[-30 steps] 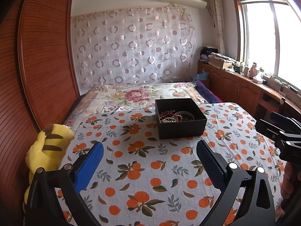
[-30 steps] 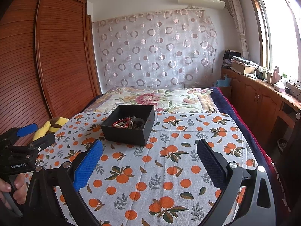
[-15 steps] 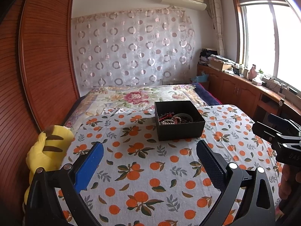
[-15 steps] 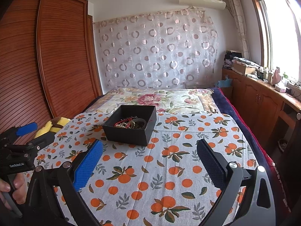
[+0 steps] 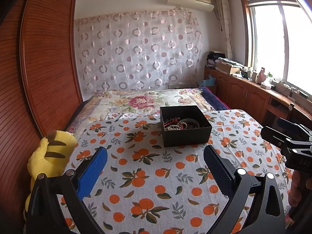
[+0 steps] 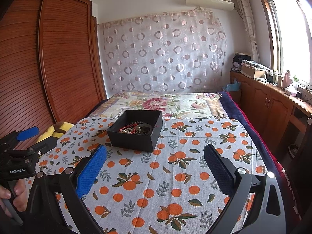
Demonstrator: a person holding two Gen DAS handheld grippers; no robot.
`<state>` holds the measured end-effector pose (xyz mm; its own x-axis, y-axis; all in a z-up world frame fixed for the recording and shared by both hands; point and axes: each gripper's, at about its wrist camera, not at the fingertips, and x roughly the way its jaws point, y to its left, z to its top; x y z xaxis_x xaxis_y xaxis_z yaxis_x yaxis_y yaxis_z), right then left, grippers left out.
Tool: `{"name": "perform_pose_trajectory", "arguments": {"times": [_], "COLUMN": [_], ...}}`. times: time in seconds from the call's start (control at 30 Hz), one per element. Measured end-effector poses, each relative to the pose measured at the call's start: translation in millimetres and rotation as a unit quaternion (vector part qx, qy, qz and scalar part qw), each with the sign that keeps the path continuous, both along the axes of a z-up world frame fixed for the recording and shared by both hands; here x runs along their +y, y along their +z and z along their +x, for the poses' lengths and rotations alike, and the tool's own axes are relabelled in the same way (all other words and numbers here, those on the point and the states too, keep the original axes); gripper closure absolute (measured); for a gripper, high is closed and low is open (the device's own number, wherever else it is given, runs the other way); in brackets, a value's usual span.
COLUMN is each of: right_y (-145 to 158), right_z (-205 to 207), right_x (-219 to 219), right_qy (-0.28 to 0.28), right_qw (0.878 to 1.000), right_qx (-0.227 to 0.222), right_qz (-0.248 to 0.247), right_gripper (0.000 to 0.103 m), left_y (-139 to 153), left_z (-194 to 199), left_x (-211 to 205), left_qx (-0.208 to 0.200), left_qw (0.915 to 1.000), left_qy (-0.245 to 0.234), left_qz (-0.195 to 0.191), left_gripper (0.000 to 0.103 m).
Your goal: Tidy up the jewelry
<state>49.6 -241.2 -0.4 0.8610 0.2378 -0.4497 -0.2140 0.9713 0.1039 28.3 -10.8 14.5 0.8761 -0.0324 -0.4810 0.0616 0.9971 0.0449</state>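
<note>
1. Jewelry (image 5: 180,123), seemingly beads and bangles, is heaped inside a black box (image 5: 186,136) on the orange-print cloth (image 5: 148,167).
2. Both the left claw (image 5: 155,166) and the right claw (image 6: 155,165) are held spread wide, gripping nothing, short of the box.

Right gripper (image 6: 155,159): fingers spread wide, nothing between, above orange-print cloth (image 6: 175,175). Black box (image 6: 134,136) ahead on cloth, apart from fingertips, lid off; beaded jewelry (image 6: 135,129) heaped inside. Left gripper (image 6: 32,139) at left edge, hand-held, fingers parted. Yellow plush (image 6: 54,129) beyond it, near wardrobe (image 6: 48,58).
</note>
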Motion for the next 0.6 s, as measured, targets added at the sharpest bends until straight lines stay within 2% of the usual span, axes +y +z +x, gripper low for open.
{"name": "perform_pose_trajectory", "arguments": {"times": [0.6], "right_y": [-0.7], "right_z": [0.1], "right_x": [1.2], "right_qy": [0.000], "right_qw": [1.000], "right_qx": [-0.001], "right_qz": [0.000], "right_gripper": [0.002], "left_y": [0.6], "left_z": [-0.9], "left_x": [0.9], "left_qx": [0.000], "left_qw": [1.0000], "left_qy": [0.002], "left_qz": [-0.001], "left_gripper": [0.008]}}
